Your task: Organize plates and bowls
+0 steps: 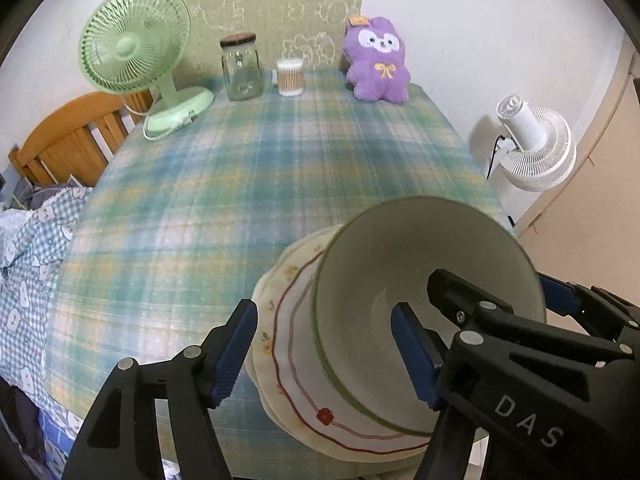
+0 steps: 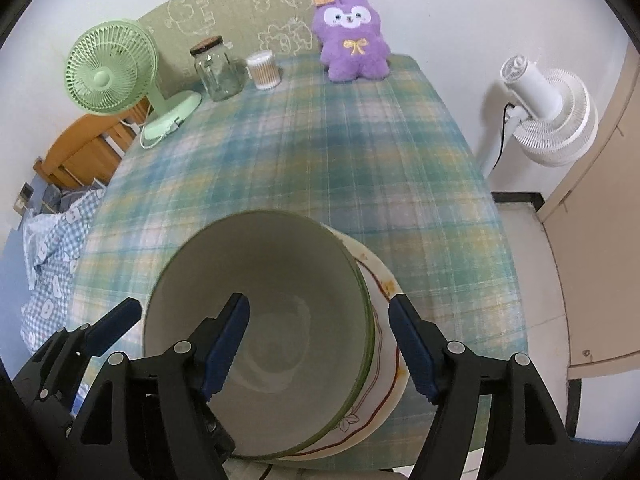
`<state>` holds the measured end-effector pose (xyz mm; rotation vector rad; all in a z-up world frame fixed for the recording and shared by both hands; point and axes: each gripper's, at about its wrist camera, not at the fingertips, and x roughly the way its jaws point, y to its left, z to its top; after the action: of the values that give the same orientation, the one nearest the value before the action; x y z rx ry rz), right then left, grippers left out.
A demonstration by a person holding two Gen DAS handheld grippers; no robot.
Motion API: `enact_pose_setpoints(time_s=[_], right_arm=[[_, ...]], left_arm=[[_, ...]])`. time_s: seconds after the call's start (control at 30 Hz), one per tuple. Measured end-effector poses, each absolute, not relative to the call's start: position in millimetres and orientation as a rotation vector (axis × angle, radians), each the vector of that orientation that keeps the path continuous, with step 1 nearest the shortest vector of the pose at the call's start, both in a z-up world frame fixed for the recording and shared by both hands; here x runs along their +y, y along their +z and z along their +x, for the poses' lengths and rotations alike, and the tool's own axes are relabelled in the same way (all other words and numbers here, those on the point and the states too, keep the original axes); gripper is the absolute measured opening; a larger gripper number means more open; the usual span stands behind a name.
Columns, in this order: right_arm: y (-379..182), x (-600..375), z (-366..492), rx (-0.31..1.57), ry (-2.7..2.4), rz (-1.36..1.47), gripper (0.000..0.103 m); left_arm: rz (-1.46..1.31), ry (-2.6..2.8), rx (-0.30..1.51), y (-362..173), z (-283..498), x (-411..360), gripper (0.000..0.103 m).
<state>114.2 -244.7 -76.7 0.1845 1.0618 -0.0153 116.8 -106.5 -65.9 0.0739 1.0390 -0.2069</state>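
Left gripper [image 1: 326, 350]: jaws apart, straddling the bowl's [image 1: 424, 292] left wall, pads clear of it. Right gripper [image 2: 318, 344]: jaws likewise apart across the right wall, no contact seen. Bowl sits on stacked plates [image 1: 288, 364] at the tablecloth's [image 1: 224, 184] 6 o'clock edge. Green fan [image 1: 134, 46] at 11 o'clock, plush toy [image 1: 378, 60] at 1 o'clock.

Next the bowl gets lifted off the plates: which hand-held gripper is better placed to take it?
Left, marginally. Both are open astride the wall of the bowl, but the left hand-held gripper has it midway between its fingers; the right hand-held gripper has it close to its outer finger.
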Motion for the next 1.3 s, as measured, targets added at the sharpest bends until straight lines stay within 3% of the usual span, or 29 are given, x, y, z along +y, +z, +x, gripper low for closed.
enact_pose_setpoints(time_s=[0.33, 0.6, 0.77, 1.3], right_arm=[[-34, -226, 106, 0.923, -0.08, 0.156, 0.079], [-4, -185, 100, 0.828, -0.127, 0.148, 0.084], [10, -149, 95, 0.773, -0.16, 0.144, 0.086], [12, -63, 59, 0.678, -0.25, 0.148, 0.091]], left_arm=[[0.092, -0.214, 0.899, -26, 114, -85, 0.083], [0.073, -0.214, 0.812, -1, 116, -35, 0.087], [0.074, -0.223, 0.752, 12, 115, 8, 0.096], [0.109, -0.206, 0.683, 11, 108, 119, 0.099]])
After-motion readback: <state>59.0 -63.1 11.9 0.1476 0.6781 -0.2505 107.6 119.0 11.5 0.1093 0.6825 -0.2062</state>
